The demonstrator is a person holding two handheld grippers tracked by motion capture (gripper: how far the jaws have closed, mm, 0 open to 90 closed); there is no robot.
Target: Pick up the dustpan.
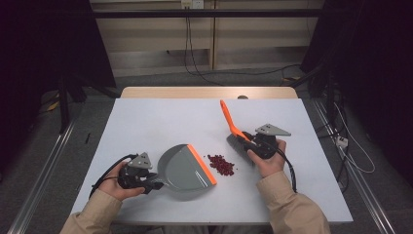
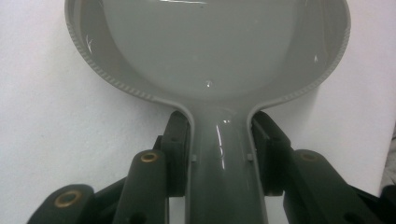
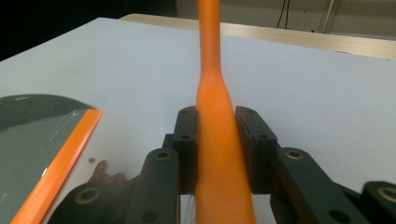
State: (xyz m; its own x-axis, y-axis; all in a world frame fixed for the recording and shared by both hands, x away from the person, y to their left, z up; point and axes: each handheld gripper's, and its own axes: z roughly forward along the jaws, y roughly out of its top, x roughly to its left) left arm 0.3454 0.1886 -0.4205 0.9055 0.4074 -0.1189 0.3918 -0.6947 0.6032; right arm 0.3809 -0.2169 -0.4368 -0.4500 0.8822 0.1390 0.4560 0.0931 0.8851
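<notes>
Grippers are both gripping: the left gripper (image 1: 155,181) is clamping the dustpan (image 1: 184,168) handle, the right gripper (image 1: 249,141) the brush (image 1: 233,127) handle, with beans (image 1: 221,165) lying between them on the table (image 1: 146,122).

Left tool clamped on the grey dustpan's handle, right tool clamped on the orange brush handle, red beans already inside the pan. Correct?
Not quite. In the high view the red beans lie in a pile on the white table, just off the orange lip of the dustpan, not inside it. The rest holds: left tool grips the dustpan handle, right tool grips the brush handle.
</notes>
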